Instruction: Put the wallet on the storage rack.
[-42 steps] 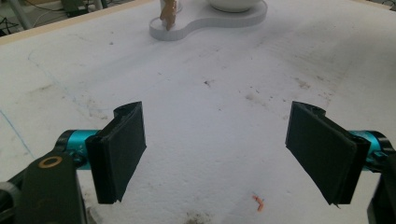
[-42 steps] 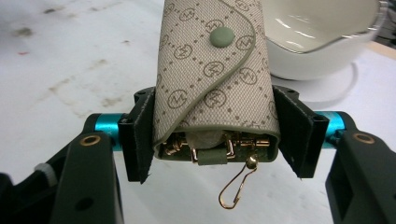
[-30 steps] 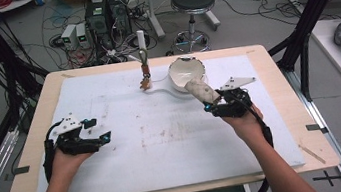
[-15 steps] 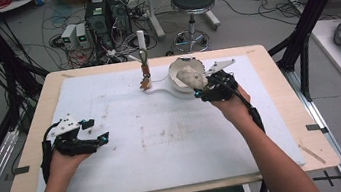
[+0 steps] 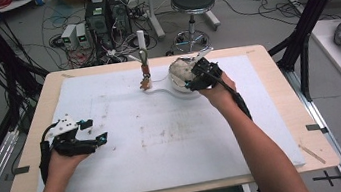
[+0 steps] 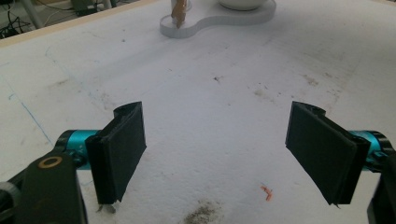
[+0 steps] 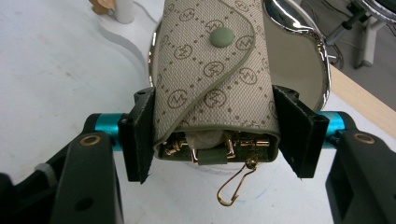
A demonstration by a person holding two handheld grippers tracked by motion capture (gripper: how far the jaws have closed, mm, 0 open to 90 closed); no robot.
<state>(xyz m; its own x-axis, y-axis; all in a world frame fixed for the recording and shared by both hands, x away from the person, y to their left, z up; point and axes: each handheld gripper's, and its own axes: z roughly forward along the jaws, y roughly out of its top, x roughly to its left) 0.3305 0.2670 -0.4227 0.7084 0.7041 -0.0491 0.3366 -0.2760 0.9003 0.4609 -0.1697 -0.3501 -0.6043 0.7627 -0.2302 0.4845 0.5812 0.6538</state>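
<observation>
Now right gripper (image 7: pixel 212 140) clamps patterned pouch (image 7: pixel 212 79) (over bowl (image 7: pixel 299 56)); left gripper (image 6: pixel 224 149) gapes.

- The bowl (image 5: pixel 179 77) sits at the far middle of the tabletop (image 5: pixel 272 112), on a flat stand (image 5: pixel 165 90).
- A small post (image 5: pixel 145 72) stands on the stand's left end.
- The right gripper (image 5: pixel 202 74) holds a pouch (image 7: pixel 212 70) over the bowl.
- The left gripper (image 5: pixel 76 139) rests near the left edge, well apart from the bowl.
</observation>
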